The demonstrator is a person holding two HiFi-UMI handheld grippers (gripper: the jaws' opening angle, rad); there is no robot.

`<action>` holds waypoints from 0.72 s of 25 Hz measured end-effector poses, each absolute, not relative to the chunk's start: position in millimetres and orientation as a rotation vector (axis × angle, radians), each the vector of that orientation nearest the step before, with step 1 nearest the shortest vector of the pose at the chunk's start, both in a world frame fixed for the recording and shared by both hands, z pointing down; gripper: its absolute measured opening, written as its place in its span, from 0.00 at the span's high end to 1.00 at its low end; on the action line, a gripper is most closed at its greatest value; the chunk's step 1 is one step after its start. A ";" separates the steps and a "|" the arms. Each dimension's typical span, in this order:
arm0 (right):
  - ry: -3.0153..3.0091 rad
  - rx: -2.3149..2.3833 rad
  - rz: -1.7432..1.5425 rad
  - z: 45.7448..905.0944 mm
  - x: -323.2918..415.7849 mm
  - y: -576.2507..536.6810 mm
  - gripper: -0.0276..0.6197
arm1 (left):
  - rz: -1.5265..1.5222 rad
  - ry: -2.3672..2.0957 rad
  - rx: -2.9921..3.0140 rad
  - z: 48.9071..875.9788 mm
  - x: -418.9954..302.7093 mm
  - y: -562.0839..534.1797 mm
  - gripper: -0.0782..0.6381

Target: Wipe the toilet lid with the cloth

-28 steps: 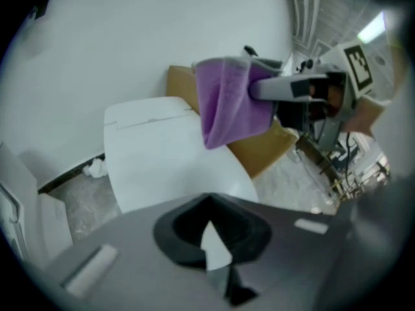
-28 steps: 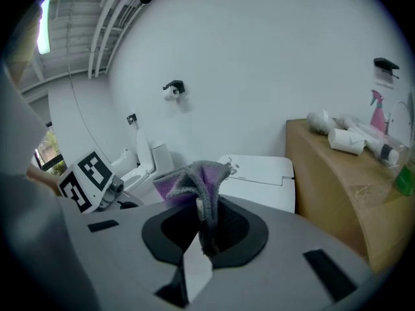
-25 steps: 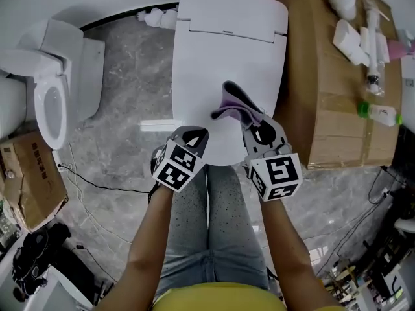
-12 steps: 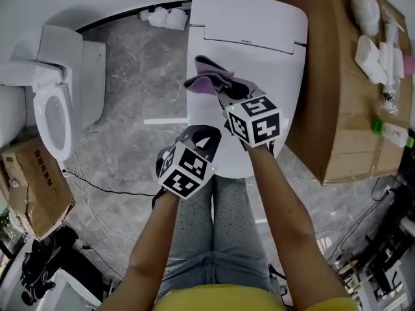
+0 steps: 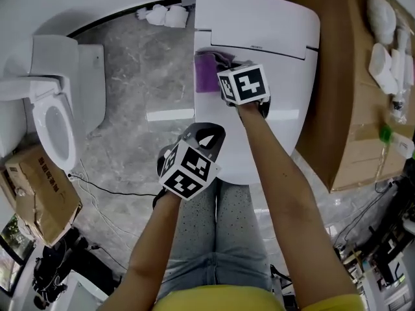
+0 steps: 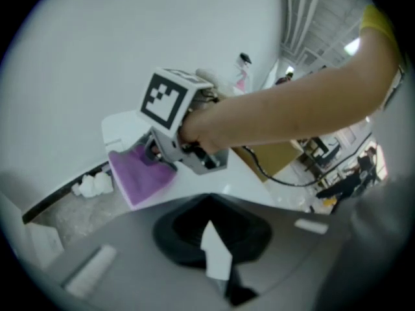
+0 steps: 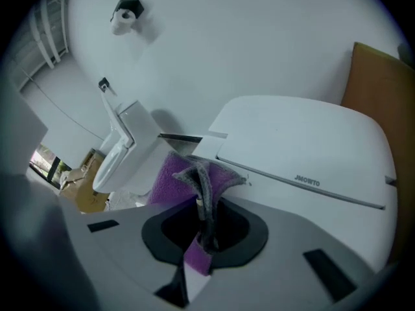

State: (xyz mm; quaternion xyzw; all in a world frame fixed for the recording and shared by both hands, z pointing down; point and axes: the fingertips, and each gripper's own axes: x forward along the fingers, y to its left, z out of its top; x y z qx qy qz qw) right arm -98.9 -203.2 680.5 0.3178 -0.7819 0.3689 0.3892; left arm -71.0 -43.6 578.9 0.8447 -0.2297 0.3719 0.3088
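The right gripper (image 5: pixel 225 76) is gripping a fold of the purple cloth (image 5: pixel 206 74) between closed fingers. The cloth is lying on the white toilet lid (image 5: pixel 259 135) at its rear corner, on the head view's left. The left gripper (image 5: pixel 205 137) is hovering by the lid's front edge, its fingers (image 6: pixel 217 259) closed together and holding nothing.

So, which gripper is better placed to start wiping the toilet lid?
Right. The right gripper is shut on the purple cloth, which lies at the rear of the toilet lid. The left gripper is shut, empty, near its front.
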 end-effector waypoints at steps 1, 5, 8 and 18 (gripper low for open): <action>-1.968 0.818 0.917 684.8 -94.0 -204.1 0.88 | 0.983 -0.602 2.232 579.6 -71.7 -45.8 0.89; -1.928 0.885 0.871 690.7 -64.2 -208.2 0.88 | 0.983 -0.576 2.243 580.0 -69.3 -54.3 0.90; -1.891 0.916 0.845 693.5 -28.7 -211.1 0.88 | 0.984 -0.551 2.257 579.3 -60.3 -57.7 0.90; -1.614 1.074 0.705 693.2 141.9 -225.0 0.88 | 0.989 -0.481 2.297 575.4 -27.9 -50.9 0.90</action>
